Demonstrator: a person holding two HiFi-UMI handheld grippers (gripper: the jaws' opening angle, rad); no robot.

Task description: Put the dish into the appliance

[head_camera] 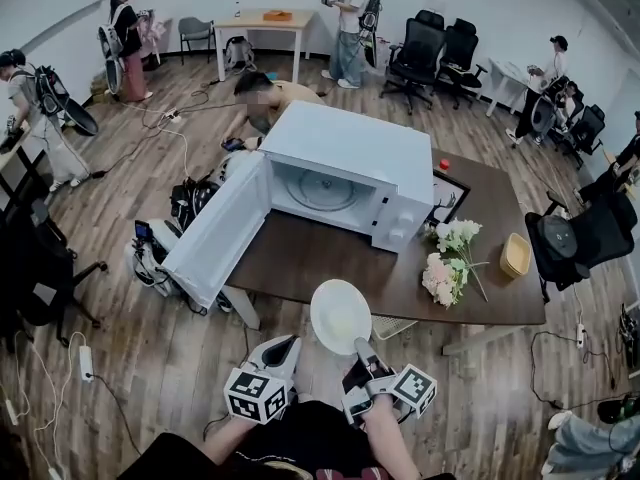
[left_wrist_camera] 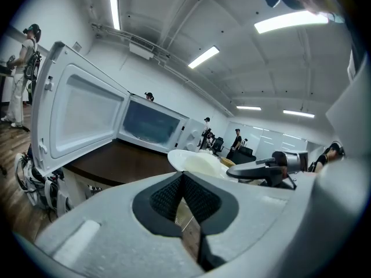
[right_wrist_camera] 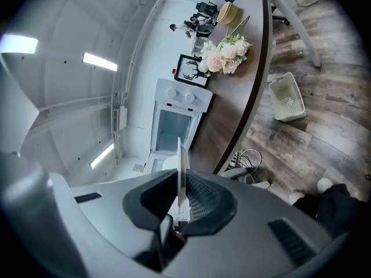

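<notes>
A white microwave (head_camera: pixel 340 173) stands on the brown table (head_camera: pixel 490 268), its door (head_camera: pixel 215 233) swung wide to the left and the cavity with its glass turntable exposed. My right gripper (head_camera: pixel 362 353) is shut on the near rim of a white plate (head_camera: pixel 340 315), which hangs over the table's near edge. In the right gripper view the plate (right_wrist_camera: pixel 181 172) shows edge-on between the pads, with the microwave (right_wrist_camera: pixel 177 123) beyond it. My left gripper (head_camera: pixel 283 353) is shut and empty, just left of the plate. From the left gripper view the plate (left_wrist_camera: pixel 197 162) lies ahead to the right.
Pink and white flowers (head_camera: pixel 448 263), a yellow bowl (head_camera: pixel 516 255) and a framed picture (head_camera: pixel 447 196) sit on the table right of the microwave. A white basket (head_camera: pixel 392 325) stands on the floor under the near edge. A person crouches behind the microwave; others stand among office chairs.
</notes>
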